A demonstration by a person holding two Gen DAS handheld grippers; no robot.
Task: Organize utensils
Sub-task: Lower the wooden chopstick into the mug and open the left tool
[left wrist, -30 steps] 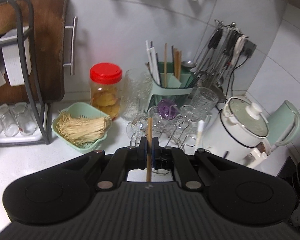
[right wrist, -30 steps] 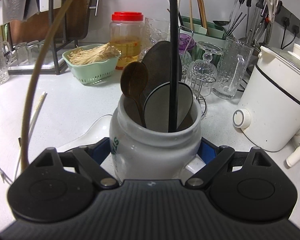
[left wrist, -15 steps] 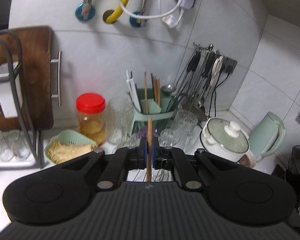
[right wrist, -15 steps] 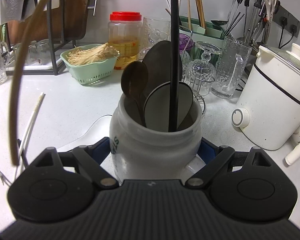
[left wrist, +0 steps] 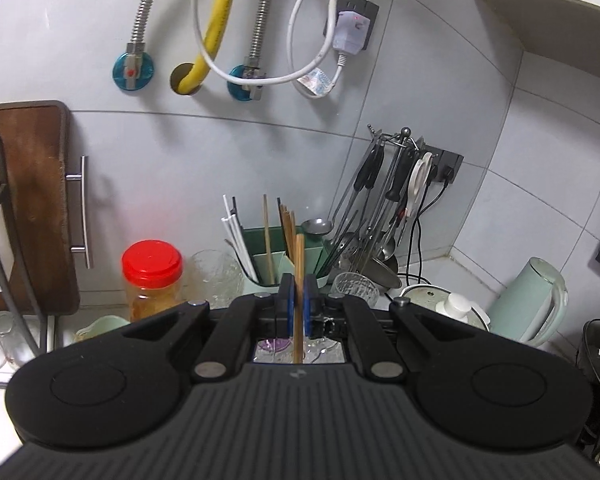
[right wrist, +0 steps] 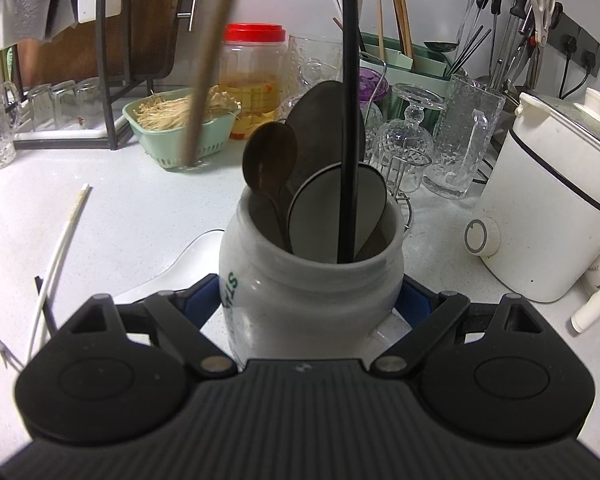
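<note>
Left tool [left wrist: 299, 304] clamped nearly shut, angled slightly downward; right tool [right wrist: 311, 306] spread wide, tilted more steeply

Only one marking is partly legible: green lettering on the left shoulder of the white ceramic jar [right wrist: 312, 280], seen in the right wrist view. It runs sideways and curves out of sight; the visible letters appear to be "ST". No other label, brand or number can be read.

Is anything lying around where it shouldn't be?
Yes. A white chopstick lies loose on the counter, left of the grey jar, while other chopsticks stand upright in the green holder at the back.
</note>
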